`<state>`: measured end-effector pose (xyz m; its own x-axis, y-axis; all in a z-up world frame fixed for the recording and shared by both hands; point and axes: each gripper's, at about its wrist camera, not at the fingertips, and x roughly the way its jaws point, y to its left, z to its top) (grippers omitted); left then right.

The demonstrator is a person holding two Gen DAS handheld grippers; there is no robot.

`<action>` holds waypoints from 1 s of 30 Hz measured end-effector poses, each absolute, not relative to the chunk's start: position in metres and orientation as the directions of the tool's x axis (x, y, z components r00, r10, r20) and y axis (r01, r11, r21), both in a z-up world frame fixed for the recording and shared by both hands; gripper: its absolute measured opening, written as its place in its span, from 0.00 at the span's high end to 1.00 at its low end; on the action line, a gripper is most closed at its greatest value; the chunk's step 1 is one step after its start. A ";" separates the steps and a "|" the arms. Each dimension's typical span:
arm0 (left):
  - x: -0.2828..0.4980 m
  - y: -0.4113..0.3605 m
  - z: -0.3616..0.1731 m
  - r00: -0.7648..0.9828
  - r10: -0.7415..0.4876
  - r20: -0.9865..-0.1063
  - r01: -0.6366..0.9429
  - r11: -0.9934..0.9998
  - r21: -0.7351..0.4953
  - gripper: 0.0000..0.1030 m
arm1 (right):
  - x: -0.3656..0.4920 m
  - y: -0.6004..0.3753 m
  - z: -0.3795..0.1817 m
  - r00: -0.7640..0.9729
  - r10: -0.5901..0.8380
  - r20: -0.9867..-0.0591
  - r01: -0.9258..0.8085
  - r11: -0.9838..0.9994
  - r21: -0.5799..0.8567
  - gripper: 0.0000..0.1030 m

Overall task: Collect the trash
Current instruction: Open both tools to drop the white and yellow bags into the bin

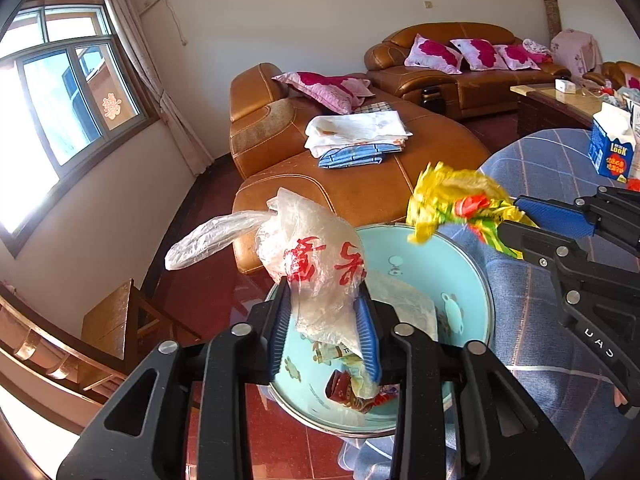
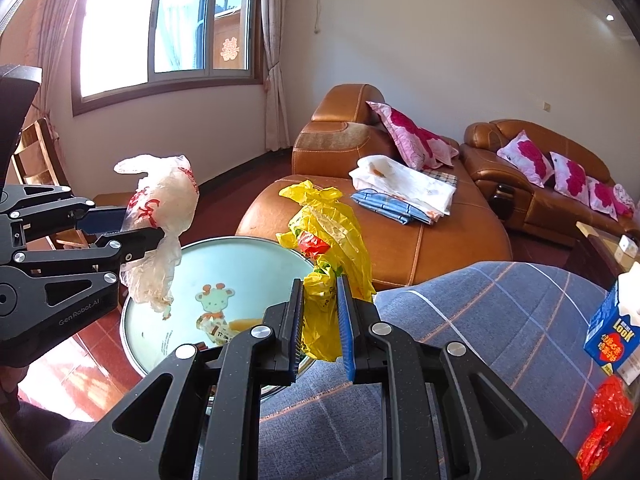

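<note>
Plastic in both tongs: left gripper (image 1: 326, 334) pinches a clear bag (image 1: 316, 256), right gripper (image 2: 320, 320) clamps a yellow bag (image 2: 332, 232), both poised over the basin (image 1: 460, 264), seemingly for dropping.

Two grippers: the left (image 1: 326, 334) and the right (image 2: 320, 320). Two bags, one clear (image 1: 316, 264) and one yellow (image 2: 332, 240). One basin (image 1: 460, 276) with several scraps inside. One blue carton (image 2: 610, 332). Five pink pillows across both sofas in the left view. One stack of folded cloths (image 1: 356, 136).
</note>
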<state>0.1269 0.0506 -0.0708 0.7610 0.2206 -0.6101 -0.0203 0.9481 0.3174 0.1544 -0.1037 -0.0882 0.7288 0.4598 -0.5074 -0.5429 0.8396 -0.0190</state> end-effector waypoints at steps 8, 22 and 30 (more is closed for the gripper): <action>0.127 0.051 -0.073 0.761 0.223 -0.609 -0.026 0.949 0.315 0.53 | 0.157 -0.112 -0.087 0.727 0.472 -0.499 -0.537 0.844 0.016 0.65; 0.127 0.050 -0.076 0.757 0.219 -0.616 -0.023 0.951 0.310 0.53 | 0.154 -0.111 -0.087 0.737 0.462 -0.494 -0.526 0.851 0.012 0.61; 0.128 0.049 -0.077 0.757 0.220 -0.615 -0.023 0.950 0.312 0.53 | 0.153 -0.114 -0.086 0.740 0.460 -0.491 -0.523 0.852 0.009 0.60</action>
<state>0.1277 0.0494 -0.0765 0.7573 0.2202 -0.6148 -0.0228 0.9498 0.3121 0.1527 -0.1136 -0.0858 0.7398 0.4598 -0.4911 -0.5233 0.8521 0.0094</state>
